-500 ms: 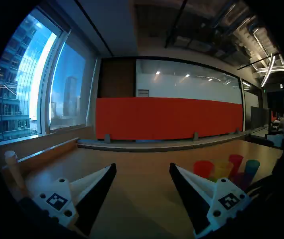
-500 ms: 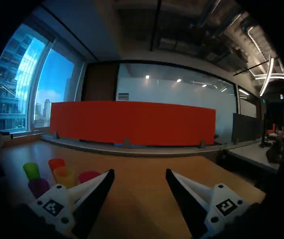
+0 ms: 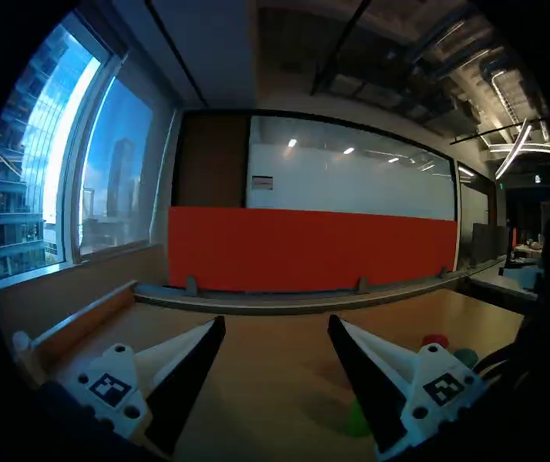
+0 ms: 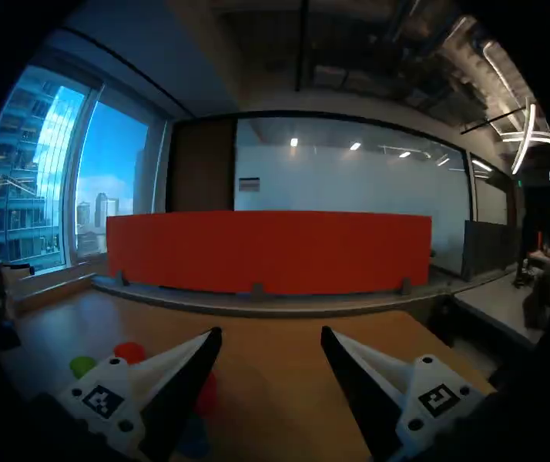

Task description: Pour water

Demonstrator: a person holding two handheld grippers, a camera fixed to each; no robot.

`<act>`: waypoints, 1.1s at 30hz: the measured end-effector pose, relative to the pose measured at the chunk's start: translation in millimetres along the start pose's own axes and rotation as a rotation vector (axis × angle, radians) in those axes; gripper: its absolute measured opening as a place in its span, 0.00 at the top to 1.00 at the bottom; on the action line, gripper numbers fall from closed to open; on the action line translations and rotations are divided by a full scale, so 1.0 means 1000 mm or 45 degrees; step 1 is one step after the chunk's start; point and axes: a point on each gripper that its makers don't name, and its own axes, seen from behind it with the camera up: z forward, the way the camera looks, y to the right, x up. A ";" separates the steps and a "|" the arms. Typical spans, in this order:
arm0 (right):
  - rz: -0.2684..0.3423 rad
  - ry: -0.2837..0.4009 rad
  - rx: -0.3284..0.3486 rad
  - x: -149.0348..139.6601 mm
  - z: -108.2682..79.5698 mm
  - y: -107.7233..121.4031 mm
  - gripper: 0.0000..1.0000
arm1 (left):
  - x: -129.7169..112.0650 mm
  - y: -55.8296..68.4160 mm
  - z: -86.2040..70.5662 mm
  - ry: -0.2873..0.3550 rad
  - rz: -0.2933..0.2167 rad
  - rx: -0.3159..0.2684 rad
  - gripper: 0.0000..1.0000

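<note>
Left gripper (image 3: pixel 275 319): claw wide, nothing between the two fingers, bare wooden table (image 3: pixel 275 400) under the gap. In the left gripper view we log the cups low at about 4 o'clock, crowded by the right-hand finger: the red cup (image 3: pixel 434 339) rim shows just above that finger, the teal cup (image 3: pixel 466 356) just beside it toward 4 o'clock, and the green cup (image 3: pixel 357 420) peeps out at the finger's inner edge near 5 o'clock. Right gripper (image 4: pixel 269 331): claw likewise wide and holding nothing. In the right gripper view we place the cups at about 8 o'clock, behind the left-hand finger: red cup (image 4: pixel 129 352) and green cup (image 4: pixel 82 365) side by side, near each other. A dim reddish shape (image 4: pixel 207 393) at that finger's inner edge may be another cup; the light is too poor for us to tell. No cup touches either claw. A red partition (image 3: pixel 306 246) stands across the table's far edge at 12 o'clock, and a window (image 3: pixel 44 177) lies at 9 o'clock.
</note>
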 end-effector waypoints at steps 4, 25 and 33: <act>0.032 -0.002 0.012 0.019 0.003 0.005 0.00 | 0.023 0.001 0.004 0.009 0.031 -0.016 0.00; 0.037 -0.028 0.147 0.059 0.005 0.004 0.00 | 0.074 0.029 0.020 -0.028 0.123 -0.220 0.00; -0.038 -0.015 0.348 0.064 0.000 -0.024 0.00 | 0.070 0.050 0.024 -0.046 0.109 -0.377 0.00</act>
